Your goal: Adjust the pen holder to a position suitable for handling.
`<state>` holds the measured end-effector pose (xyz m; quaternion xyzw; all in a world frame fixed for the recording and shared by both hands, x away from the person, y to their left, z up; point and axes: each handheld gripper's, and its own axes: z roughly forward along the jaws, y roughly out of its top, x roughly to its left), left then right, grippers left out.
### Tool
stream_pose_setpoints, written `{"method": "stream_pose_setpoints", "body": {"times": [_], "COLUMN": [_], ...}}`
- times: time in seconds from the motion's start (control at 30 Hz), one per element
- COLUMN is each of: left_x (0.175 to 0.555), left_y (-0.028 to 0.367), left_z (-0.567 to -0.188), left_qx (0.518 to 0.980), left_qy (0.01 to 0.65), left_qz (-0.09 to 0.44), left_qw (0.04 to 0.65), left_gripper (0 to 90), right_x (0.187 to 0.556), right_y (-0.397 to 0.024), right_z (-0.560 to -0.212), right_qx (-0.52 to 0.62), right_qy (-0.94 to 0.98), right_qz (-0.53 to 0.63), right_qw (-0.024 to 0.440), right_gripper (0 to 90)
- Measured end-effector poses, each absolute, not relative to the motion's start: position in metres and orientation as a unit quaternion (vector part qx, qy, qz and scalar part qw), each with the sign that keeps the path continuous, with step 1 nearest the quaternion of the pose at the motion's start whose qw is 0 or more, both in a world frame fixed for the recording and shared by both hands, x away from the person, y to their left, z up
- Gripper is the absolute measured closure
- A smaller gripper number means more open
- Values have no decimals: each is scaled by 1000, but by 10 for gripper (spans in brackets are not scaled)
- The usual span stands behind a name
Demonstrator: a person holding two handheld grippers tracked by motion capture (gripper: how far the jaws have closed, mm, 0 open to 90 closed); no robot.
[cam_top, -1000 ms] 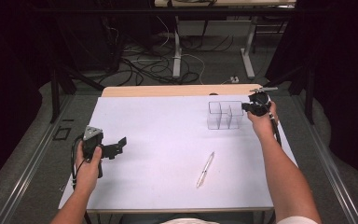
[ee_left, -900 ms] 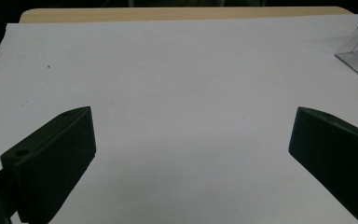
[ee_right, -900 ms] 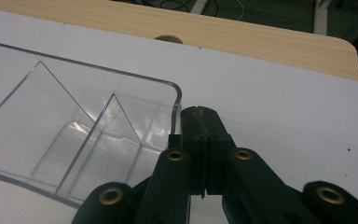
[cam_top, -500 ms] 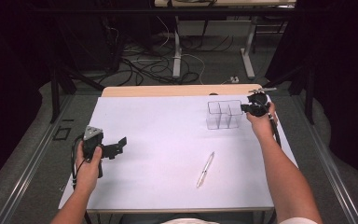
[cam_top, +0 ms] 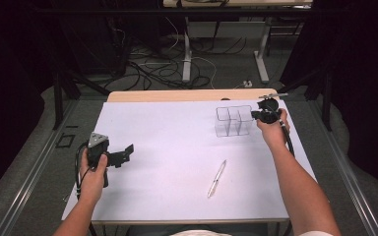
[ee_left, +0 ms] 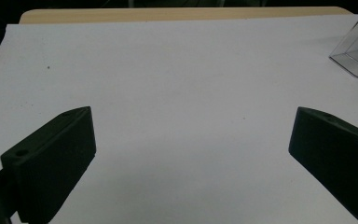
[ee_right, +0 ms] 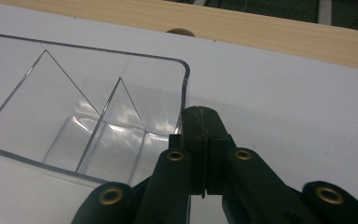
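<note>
While I look down from the high view, I take the clear organizer as my landmark; it stands on the white sheet toward the far right, three compartments in a row, all looking empty.

Far to the left of the organizer, near the sheet's left edge, my left gripper sits in the left hand, its jaws spread wide with nothing between them. In the left gripper view the two black jaws frame bare white sheet, and a corner of the organizer pokes in at the upper right, well apart from them. Between that gripper and the organizer I have a broad stretch of sheet with nothing on it.

Nearer to me than the organizer, and a little to its left, a pen lies slanted on the sheet, touching nothing else.

At the organizer's right end my right gripper meets the wall, held by the right hand. In the right gripper view the jaws are pressed together, their tips against the rounded corner of the organizer; I cannot tell whether the thin wall is pinched between them or merely beside them.

Beyond the organizer the sheet ends close by, leaving a strip of bare wooden tabletop along the far edge.
</note>
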<state>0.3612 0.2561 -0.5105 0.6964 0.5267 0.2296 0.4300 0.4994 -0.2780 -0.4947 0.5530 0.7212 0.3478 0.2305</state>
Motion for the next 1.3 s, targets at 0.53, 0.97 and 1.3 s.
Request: {"method": "stream_pose_setpoints", "body": {"times": [0.53, 0.97, 1.3], "left_x": [361, 361, 361], "left_y": [256, 256, 256], "left_z": [-510, -510, -510], "left_qx": [696, 696, 697], "left_qy": [527, 526, 526], "left_qz": [230, 231, 230], "left_qw": [430, 431, 430], "left_gripper": [5, 5, 5], "right_x": [489, 483, 482], "right_y": [-235, -193, -165], "right_z": [-496, -502, -505], "right_qx": [518, 502, 483], "right_qy": [745, 761, 772], "right_qz": [364, 371, 378], "right_qw": [211, 177, 166], "right_gripper": [900, 900, 900]}}
